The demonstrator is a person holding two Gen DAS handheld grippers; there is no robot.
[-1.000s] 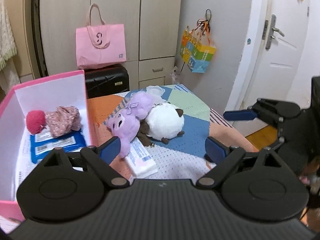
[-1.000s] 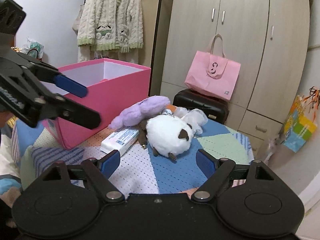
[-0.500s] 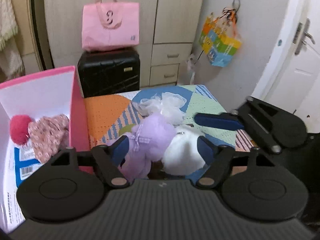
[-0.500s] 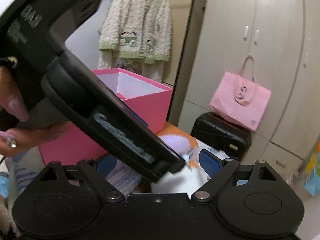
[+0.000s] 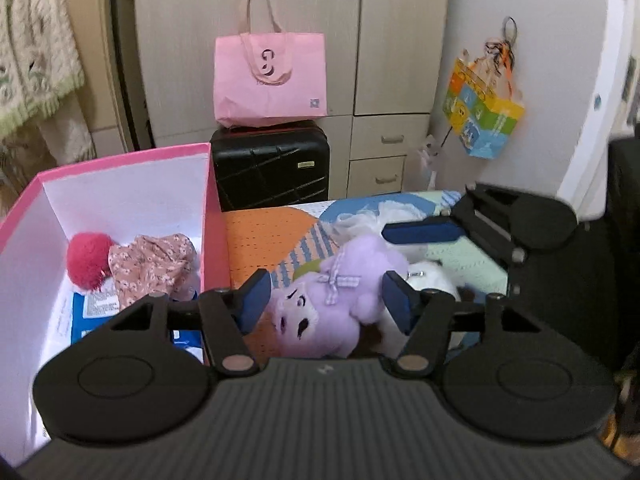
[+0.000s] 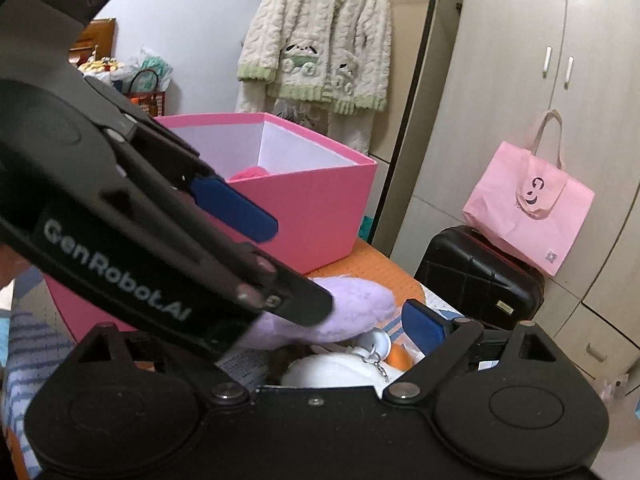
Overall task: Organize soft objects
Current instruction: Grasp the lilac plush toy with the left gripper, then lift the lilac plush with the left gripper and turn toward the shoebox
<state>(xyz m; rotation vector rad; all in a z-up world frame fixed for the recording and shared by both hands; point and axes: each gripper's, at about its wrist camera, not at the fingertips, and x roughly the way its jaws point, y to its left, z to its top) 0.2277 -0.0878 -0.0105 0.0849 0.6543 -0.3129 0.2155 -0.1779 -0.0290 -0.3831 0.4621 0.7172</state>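
A purple plush toy [image 5: 328, 304] lies on the patchwork table [image 5: 264, 236] beside a white plush toy [image 5: 432, 280]. My left gripper [image 5: 326, 306] is open with its blue pads either side of the purple plush. The pink box [image 5: 120, 168] at left holds a red pompom [image 5: 86, 260] and a floral cloth [image 5: 152, 264]. In the right wrist view the purple plush [image 6: 352, 308] and the white plush [image 6: 340, 372] lie just ahead of my right gripper [image 6: 320, 336], which is open. Its left finger is hidden behind the left gripper's body [image 6: 120, 240].
A white frilly cloth [image 5: 368, 216] lies behind the plushes. A black suitcase [image 5: 272, 168] with a pink tote bag [image 5: 268, 76] stands past the table. A colourful bag [image 5: 480, 116] hangs at right. A knitted cardigan [image 6: 316, 36] hangs behind the pink box [image 6: 312, 208].
My left gripper moved forward and down until its pads straddle the purple plush. My right gripper closed in on the white plush from the right.
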